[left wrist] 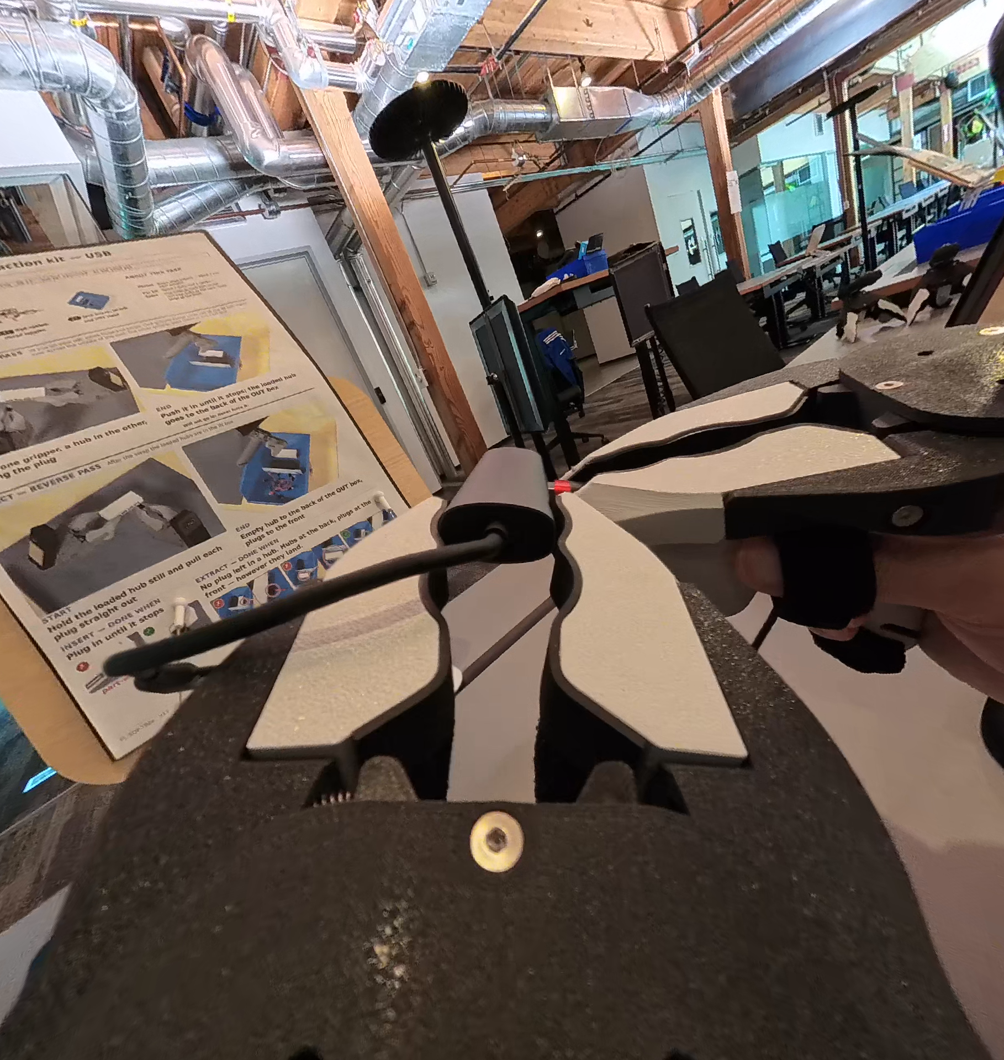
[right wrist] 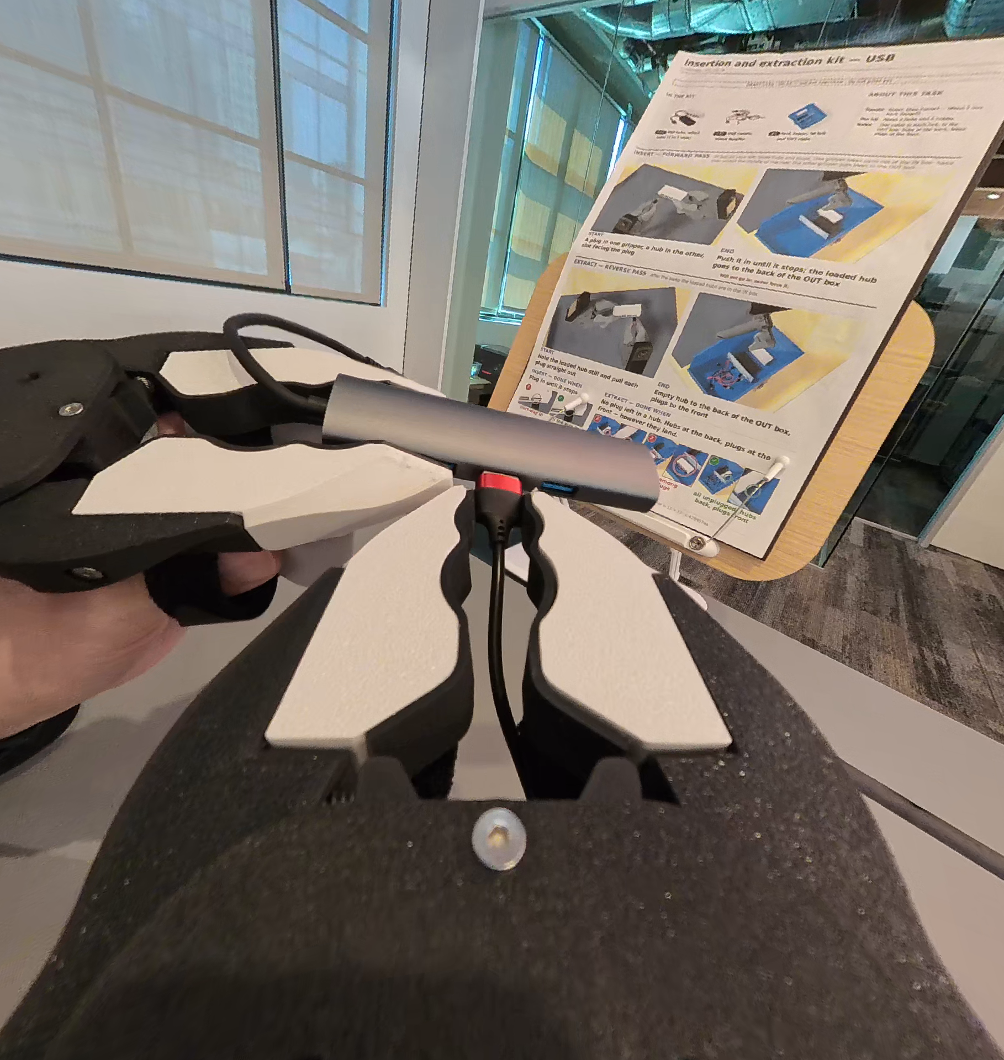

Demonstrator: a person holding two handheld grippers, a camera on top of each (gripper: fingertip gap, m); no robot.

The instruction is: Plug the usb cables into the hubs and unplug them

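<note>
Open-plan office workspace, exposed silver ductwork (left wrist: 115,115), timber beams (left wrist: 396,275), rows of desks (left wrist: 804,275), glass partitions (right wrist: 970,344), carpeted floor (right wrist: 890,619).

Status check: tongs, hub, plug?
Left tongs shut on grey hub. Right tongs shut on red-collared plug, seated in hub. Nothing in the way.

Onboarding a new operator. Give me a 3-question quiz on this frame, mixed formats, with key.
1. True or false: the left hand-held gripper holds the grey hub.
2. The red-collared USB plug is: A) lying on the table B) held by the right hand-held gripper C) dangling free.
3. Fill in: the plug's tip meets the hub's ____ face.

Key: 1 true; 2 B; 3 side
</note>
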